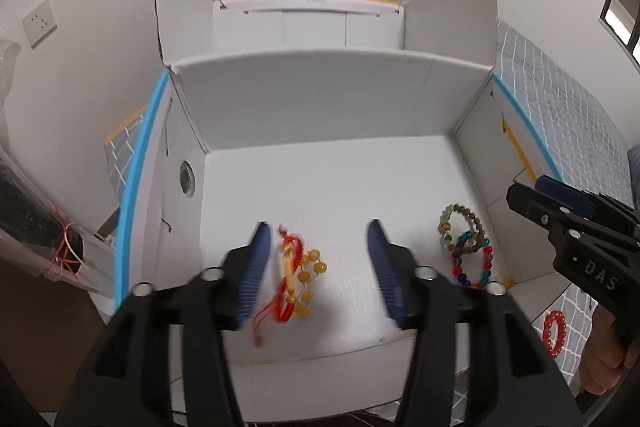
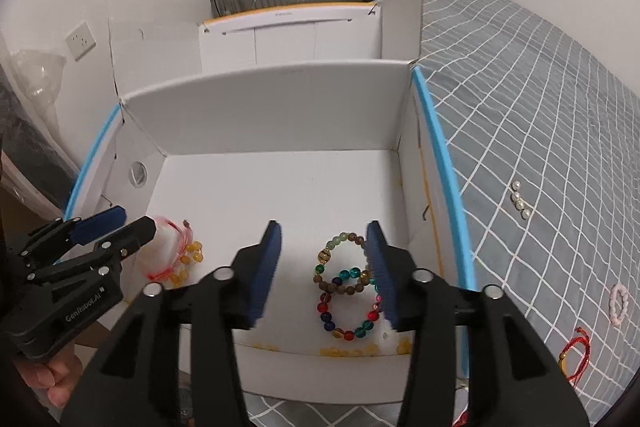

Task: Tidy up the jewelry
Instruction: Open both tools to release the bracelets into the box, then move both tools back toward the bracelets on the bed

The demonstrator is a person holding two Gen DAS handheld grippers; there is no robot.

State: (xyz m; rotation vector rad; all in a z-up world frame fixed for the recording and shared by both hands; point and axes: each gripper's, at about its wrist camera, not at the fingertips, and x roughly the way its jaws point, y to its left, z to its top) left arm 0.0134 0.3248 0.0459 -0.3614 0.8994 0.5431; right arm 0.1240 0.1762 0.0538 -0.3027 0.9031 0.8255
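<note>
Both tools stand apart, nothing clamped. Between your left tool (image 1: 318,277) fingers lies the red-cord and amber-bead bracelet (image 1: 294,279) on the white box (image 1: 320,179) floor: light, limp, tangle-prone; take the cord bundle. Under your right tool (image 2: 324,275), the multicoloured bead bracelets (image 2: 346,287): smooth, rolling; pinch across one strand. Further right, more pieces on the bed (image 2: 540,147).

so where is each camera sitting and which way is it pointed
Left wrist: on the left gripper, looking down into the white box over the red-and-amber bracelet; right gripper and a hand show at right.
Right wrist: on the right gripper, over the multicolored bead bracelets.
Both share the box and bracelets.
</note>
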